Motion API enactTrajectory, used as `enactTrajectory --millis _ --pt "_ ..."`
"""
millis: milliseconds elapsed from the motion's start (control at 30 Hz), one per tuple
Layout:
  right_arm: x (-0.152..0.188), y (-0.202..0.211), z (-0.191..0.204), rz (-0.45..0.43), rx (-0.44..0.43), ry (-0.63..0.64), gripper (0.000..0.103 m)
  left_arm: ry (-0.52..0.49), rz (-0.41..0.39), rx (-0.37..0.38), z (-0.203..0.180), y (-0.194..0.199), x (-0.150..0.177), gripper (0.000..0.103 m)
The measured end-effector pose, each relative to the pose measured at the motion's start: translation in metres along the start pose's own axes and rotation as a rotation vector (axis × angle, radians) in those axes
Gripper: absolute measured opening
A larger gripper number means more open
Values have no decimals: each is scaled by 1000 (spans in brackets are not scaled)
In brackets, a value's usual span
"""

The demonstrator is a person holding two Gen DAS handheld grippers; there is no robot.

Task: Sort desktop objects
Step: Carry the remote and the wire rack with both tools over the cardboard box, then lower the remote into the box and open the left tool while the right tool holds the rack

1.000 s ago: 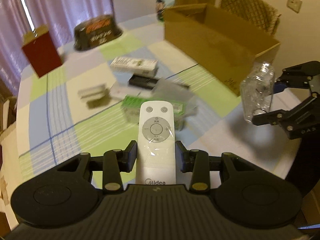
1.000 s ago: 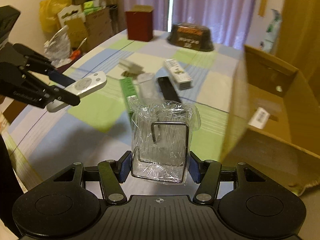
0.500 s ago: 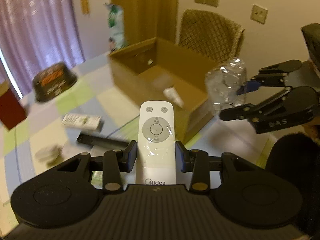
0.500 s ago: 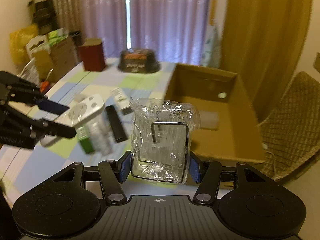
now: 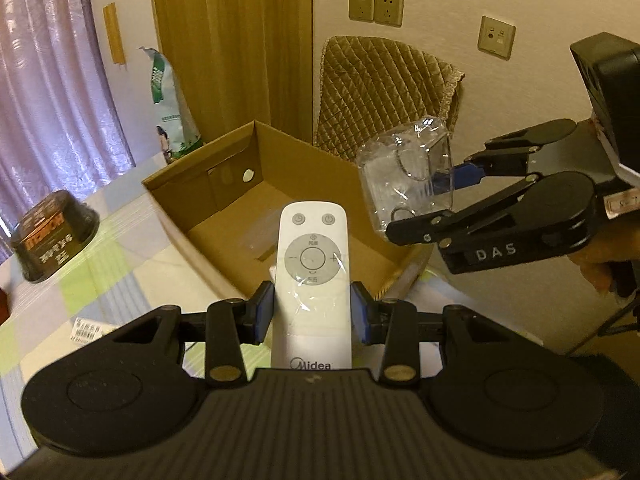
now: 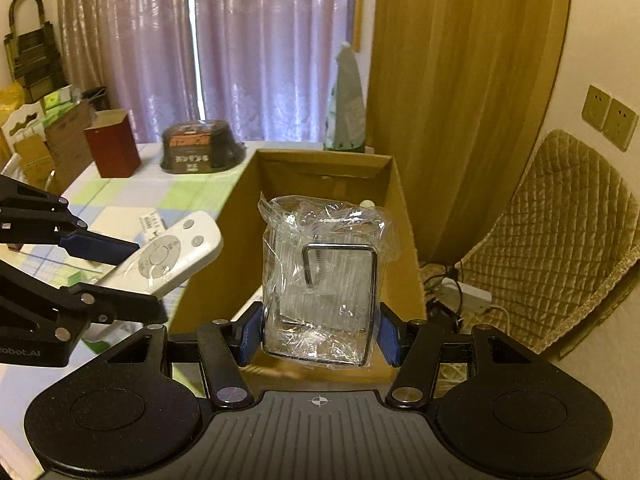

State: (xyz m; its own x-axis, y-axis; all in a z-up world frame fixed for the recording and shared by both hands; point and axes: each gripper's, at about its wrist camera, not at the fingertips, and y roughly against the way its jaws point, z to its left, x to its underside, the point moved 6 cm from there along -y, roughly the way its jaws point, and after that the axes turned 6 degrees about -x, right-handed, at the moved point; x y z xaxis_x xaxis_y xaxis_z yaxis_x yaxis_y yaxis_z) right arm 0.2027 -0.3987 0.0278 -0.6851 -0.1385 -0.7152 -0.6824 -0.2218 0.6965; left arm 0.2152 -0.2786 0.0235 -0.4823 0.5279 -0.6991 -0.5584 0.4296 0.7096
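Your left hand-held gripper [image 5: 312, 312] pinches the white remote [image 5: 312, 276]; your right hand-held gripper [image 6: 318, 334] clamps the plastic-wrapped clear holder [image 6: 320, 280]. Both hang over the near end of the open cardboard box [image 5: 240, 216] on the tabletop [image 5: 120, 272]: drop-off step. Next: lower in, release. Box floor mostly hidden; contents unclear.

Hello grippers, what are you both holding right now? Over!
Left gripper shut on white remote. Right gripper shut on plastic-wrapped clear holder. Both over open cardboard box. Nothing in the way.
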Motion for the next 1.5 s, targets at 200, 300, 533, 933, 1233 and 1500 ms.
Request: enactTrajectory --millis 200,300,533,933,1233,1500 --pt "0 -18 -17 22 -6 -27 57 6 16 4 -1 -28 -10 35" --pt "2 -27 -19 34 -11 -36 57 13 28 2 2 -39 -10 35" --pt "5 -42 -25 49 -15 -53 57 18 49 7 4 -55 -8 35" --pt "8 -61 -29 66 -19 -63 57 16 75 17 2 -78 -6 35" --pt "12 -67 -29 76 -21 -67 57 14 82 22 2 -86 -2 31" --pt "12 -67 -27 76 -24 -65 57 25 61 5 10 -78 -7 30"
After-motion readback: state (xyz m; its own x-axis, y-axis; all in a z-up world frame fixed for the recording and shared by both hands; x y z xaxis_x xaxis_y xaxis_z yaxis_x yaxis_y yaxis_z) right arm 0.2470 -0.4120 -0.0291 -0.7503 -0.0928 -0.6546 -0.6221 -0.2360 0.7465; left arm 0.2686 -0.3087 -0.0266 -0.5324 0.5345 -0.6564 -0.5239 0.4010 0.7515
